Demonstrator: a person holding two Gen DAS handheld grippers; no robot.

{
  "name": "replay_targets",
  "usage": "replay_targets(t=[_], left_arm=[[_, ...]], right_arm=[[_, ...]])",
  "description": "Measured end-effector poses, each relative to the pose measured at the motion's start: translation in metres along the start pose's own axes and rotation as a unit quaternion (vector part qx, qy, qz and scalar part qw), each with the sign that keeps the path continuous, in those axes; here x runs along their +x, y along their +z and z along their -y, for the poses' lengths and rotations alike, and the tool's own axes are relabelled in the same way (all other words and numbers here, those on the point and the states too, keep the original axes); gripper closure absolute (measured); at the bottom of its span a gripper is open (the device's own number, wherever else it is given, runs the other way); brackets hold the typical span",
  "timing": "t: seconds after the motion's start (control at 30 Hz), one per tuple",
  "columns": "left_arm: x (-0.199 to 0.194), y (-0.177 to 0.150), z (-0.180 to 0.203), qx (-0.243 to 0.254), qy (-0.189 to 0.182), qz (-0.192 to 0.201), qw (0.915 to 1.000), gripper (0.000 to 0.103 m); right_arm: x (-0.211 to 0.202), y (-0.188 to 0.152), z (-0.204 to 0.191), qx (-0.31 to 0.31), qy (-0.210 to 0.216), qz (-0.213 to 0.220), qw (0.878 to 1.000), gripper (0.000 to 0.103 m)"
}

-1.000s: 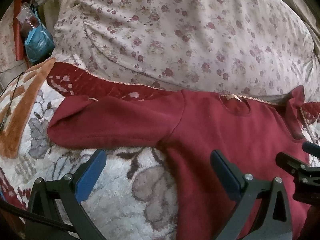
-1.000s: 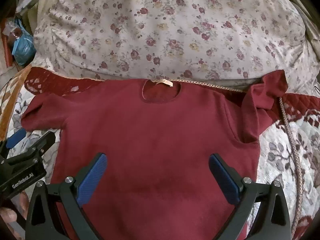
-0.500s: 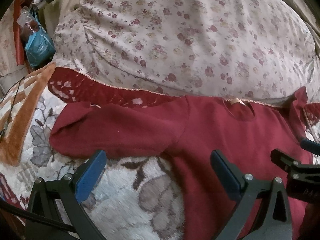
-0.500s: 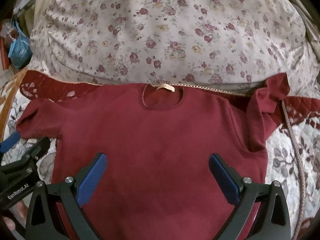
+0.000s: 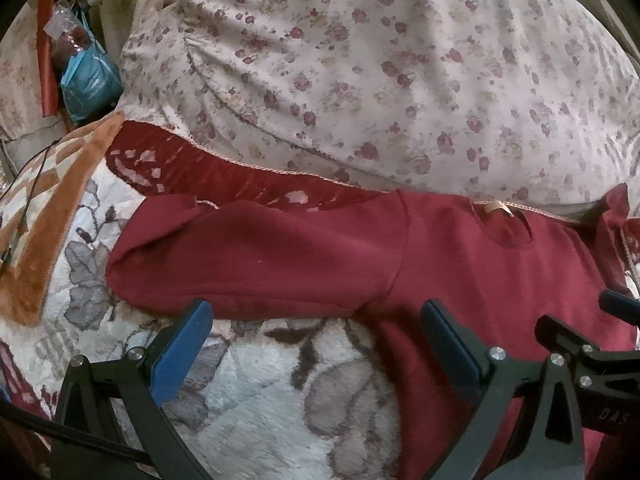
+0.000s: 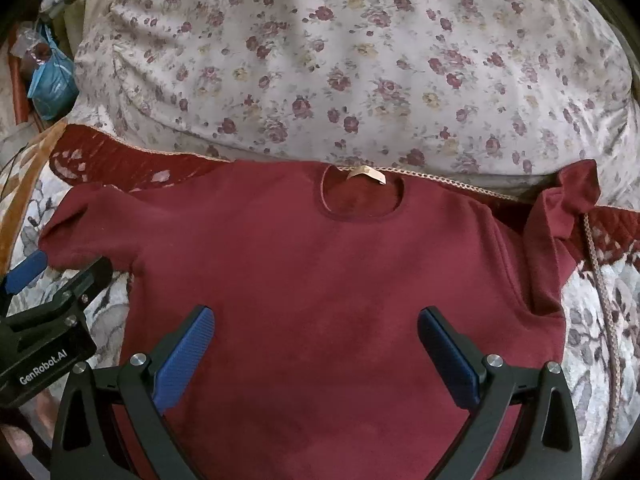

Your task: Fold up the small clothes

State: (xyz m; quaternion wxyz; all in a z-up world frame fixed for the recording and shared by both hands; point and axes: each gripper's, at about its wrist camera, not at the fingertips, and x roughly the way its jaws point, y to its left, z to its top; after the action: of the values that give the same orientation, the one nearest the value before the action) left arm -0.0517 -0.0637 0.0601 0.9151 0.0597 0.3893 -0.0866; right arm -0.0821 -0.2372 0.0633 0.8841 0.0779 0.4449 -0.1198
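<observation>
Crowding far edge: floral duvet (image 6: 360, 60), blue bag (image 5: 90, 84). Maroon sweater (image 6: 328, 280) flat, right sleeve (image 6: 560, 232) folded. Left claw (image 5: 316, 344), right claw (image 6: 316, 352) agape, empty.

Black angular frames with blue ribbed pads (image 6: 182, 360), silver screws at the finger joints; white "GenRobot.AI" lettering on left gripper (image 6: 44, 280), black cable (image 5: 80, 436) trailing alongside.

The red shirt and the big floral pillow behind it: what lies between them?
In the right wrist view, a dark red quilted border with a beige cord edge lies between the red shirt and the floral pillow.
</observation>
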Motion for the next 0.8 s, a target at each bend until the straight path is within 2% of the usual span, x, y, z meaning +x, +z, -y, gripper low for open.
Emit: replay_targets(t=[0.27,0.57,0.8], left_arm=[[0.005,0.0,-0.01,-0.011,0.006,-0.005,0.9999,0.0],[0.013,-0.001,-0.028,-0.024,0.023,-0.013,0.9993,0.0],[0.019,-0.002,-0.077,-0.096,0.058,-0.029,0.9932,0.0]], right_arm=[[0.013,0.007,-0.005,0.006,0.012,-0.018,1.0,0.0],[0.019,0.012,-0.026,-0.028,0.018,-0.012,0.999,0.0],[0.027,0.029,-0.053,-0.044,0.069,-0.015,0.997,0.002]])
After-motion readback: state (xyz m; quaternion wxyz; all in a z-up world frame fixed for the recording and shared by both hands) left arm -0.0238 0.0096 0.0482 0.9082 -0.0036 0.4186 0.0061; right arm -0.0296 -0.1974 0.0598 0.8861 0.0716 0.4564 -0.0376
